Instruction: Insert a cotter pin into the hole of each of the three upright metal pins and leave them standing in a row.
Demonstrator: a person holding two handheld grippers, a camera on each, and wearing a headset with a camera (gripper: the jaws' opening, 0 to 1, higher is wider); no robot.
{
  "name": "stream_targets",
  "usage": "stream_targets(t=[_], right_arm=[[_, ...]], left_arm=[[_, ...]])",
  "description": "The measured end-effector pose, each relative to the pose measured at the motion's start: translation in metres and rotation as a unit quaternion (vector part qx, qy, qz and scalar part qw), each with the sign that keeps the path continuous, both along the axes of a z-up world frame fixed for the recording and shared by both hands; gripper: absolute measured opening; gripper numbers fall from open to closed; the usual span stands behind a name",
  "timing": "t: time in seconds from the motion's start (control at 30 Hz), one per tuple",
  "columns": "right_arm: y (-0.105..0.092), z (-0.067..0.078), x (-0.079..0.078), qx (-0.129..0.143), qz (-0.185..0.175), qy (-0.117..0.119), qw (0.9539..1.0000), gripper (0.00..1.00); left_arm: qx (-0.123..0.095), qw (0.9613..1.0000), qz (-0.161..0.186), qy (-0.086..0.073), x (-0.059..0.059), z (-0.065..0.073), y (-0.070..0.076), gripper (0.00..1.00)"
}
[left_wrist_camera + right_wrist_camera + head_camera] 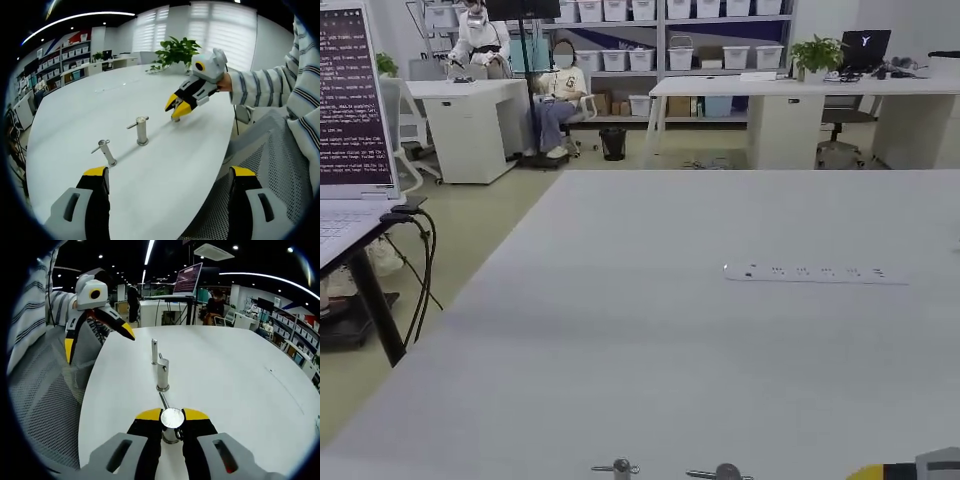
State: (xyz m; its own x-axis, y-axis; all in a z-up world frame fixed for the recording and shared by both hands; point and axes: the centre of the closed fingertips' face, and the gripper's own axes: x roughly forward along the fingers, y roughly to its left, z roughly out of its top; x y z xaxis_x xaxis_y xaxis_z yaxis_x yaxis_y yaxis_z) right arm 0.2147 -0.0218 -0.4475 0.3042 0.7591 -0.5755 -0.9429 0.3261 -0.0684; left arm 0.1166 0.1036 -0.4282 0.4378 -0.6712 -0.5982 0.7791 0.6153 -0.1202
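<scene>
Three short, silvery metal pins stand upright in a line on the white worktop (pixel 85 100), each a plain cylinder on a wider round foot.

In the left gripper view the end pin (pixel 107 153) is at lower left. A thin cotter pin (pixel 97 149) sticks out sideways through its top. The middle pin (pixel 142 131) is just above and right of it, with its own cotter pin through the head.

Further to the upper right, the gripped pin (pixel 175 118) is mostly hidden by the right gripper (pixel 179 106), held by a hand in a striped sleeve (pixel 265 85). The left gripper (pixel 168 173) is at the bottom of this frame, with its yellow-tipped fingers spread wide and nothing between them.

In the right gripper view the right gripper (pixel 172 416) has its fingers pinching the gripped pin (pixel 172 418). The pin's flat round top faces the camera at lower centre, and a thin rod points up-frame from it. The other two pins stand above it. The left gripper (pixel 97 340) is at upper left, with its fingers apart.

In the head view two pin tops are at the bottom edge, and a white power strip (pixel 815 273) lies at centre right.
</scene>
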Motion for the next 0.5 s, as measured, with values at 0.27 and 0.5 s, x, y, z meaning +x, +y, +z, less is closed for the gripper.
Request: stream_targets(t=[0.27, 0.5], right_arm=[[-0.007, -0.005, 0.012, 0.003, -0.021, 0.004, 0.9998, 0.09], [-0.008, -0.01, 0.014, 0.006, -0.036, 0.012, 0.9993, 0.09]], left_arm=[[0.002, 1.0, 0.006, 0.007, 0.0, -0.002, 0.004, 0.99], [0.002, 0.9999, 0.01, 0.009, 0.0, -0.002, 0.005, 0.99]])
